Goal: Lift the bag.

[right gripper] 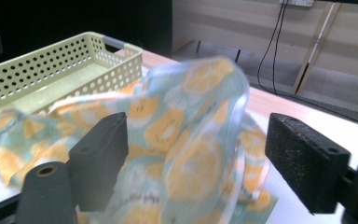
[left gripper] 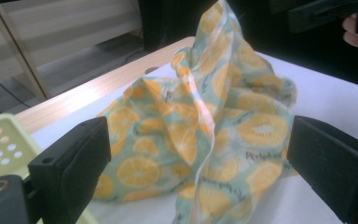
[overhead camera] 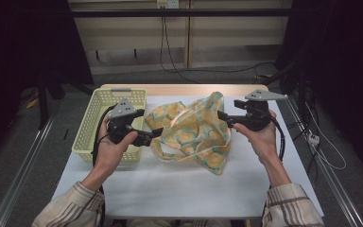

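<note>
- Cloth [overhead camera: 194, 130]: thin fabric, pale green, printed with orange citrus slices (a light hem runs along its edges); crumpled and bunched in loose folds
- One peak stands raised at its far right side; the rest lies slumped on the white table top, near the middle

Both sleeves are a pale plaid, cream crossed with brown and grey lines, cuffs ending at the wrists. The left gripper [overhead camera: 155, 134] is matte black with a grey 3-cornered plate on top and a black cable looping down by the forearm. The right gripper [overhead camera: 220, 116] matches it: black body, grey plate, black cable. Each carries 2 blocky black jaws with rough, grainy pads [right gripper: 307, 161] and small round holes.
</note>
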Available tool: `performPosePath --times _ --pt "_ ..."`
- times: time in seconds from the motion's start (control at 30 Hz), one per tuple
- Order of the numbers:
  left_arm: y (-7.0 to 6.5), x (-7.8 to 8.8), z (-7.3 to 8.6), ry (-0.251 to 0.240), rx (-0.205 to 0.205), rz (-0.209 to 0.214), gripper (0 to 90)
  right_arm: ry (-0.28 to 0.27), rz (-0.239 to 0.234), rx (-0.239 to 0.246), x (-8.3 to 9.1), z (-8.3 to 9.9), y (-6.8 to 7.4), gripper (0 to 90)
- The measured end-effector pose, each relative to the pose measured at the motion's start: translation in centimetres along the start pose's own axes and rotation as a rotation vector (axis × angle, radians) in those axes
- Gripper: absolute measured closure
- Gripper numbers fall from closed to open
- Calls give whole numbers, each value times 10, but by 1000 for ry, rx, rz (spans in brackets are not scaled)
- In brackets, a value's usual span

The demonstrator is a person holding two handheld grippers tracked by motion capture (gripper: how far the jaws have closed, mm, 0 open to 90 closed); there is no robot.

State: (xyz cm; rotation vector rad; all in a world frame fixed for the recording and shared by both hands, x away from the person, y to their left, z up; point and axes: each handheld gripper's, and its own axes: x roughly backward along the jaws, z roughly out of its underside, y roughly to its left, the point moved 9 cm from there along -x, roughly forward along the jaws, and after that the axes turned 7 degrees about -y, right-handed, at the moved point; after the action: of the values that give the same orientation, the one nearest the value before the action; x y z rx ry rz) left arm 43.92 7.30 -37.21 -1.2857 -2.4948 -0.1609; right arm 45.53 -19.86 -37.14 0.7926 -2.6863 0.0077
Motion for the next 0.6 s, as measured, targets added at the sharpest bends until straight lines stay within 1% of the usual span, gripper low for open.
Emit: performPosePath --times 0.1,0.2,0.3,0.33,0.37,0.4,0.47,0.57,0.6 --pt "2 6 9 10 10 -15 59 10 26 -10 6 11 2 189" --pt "2 13 16 11 -3 -26 65 18 39 -16 13 23 4 168" --pt "3 20 24 17 -8 -36 65 29 46 -22 20 36 6 164" --pt "3 22 26 15 -3 -42 65 31 48 -25 22 40 7 163" --pt "4 24 29 24 -3 -50 65 31 49 -30 24 44 8 163" --pt "5 26 32 21 -4 -65 64 33 52 -30 25 47 8 163" --pt "6 31 37 26 -7 -79 63 43 57 -32 28 54 10 163" --pt "4 38 46 28 8 -81 63 54 61 -34 32 64 14 156" --pt "4 41 50 32 4 -81 63 57 60 -30 34 67 15 155"
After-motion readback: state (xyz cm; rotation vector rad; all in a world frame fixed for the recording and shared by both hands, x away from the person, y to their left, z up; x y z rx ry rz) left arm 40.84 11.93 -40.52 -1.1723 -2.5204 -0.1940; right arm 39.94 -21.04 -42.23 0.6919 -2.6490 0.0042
